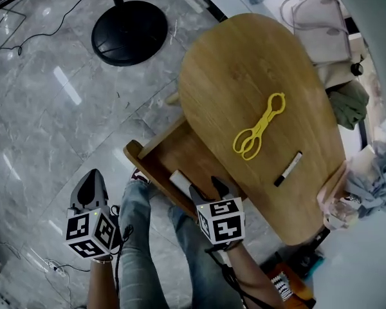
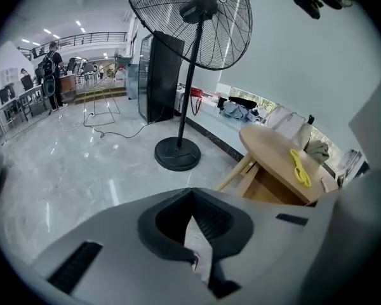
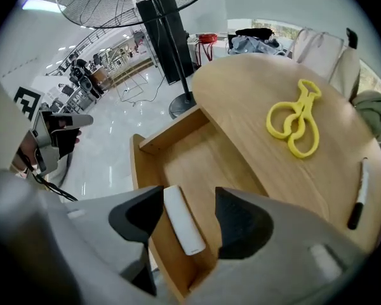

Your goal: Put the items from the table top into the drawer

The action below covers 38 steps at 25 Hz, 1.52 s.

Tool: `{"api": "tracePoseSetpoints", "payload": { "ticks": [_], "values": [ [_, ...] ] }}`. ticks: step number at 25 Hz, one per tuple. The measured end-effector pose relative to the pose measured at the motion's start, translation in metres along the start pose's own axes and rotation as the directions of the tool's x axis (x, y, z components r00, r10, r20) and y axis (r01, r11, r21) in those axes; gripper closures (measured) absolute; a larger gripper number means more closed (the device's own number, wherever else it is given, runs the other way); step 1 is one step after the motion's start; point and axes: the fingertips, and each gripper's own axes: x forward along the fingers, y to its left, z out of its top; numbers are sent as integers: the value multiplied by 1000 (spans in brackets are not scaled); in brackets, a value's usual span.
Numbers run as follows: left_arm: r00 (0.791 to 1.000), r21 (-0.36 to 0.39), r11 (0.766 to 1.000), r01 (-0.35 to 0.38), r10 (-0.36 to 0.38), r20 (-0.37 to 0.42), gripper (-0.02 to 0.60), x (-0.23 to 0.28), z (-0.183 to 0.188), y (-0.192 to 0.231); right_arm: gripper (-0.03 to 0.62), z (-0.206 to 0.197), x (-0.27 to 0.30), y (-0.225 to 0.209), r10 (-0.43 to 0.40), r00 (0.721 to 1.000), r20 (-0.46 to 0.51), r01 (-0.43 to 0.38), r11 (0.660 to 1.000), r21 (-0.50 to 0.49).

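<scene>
Over the drawer (image 1: 183, 154), right hand-held gripper (image 1: 209, 188) gapes; tabletop (image 1: 244, 63) holds one tongs (image 1: 260, 126), one marker (image 1: 288, 168).

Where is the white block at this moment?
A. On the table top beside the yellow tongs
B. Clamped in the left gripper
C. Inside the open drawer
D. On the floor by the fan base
C: the right gripper view shows the white block lying in the drawer along its near wall, between the open jaws of the right gripper, with neither pad pressing on it.
</scene>
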Motion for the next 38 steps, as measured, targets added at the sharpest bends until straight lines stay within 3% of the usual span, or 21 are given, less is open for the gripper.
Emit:
{"api": "tracePoseSetpoints", "payload": {
  "ticks": [8,15,25,33,38],
  "values": [
    [997,105,992,72,-68,-42,586,13,21,-42,355,1,-33,-19,-24,996,80,10,985,171],
    [985,209,963,170,-159,-68,586,29,52,-99,355,3,-60,-50,-88,985,145,35,942,334],
    [959,343,896,281,-251,-128,586,41,82,-173,355,-8,-106,-120,-255,951,177,118,825,552],
    [940,397,853,339,-296,-167,586,52,105,-219,355,-26,-135,-170,-370,917,147,178,712,679],
    [930,426,827,367,-309,-201,586,62,101,-241,355,-40,-137,-198,-414,903,112,208,651,730]
  ]
}}
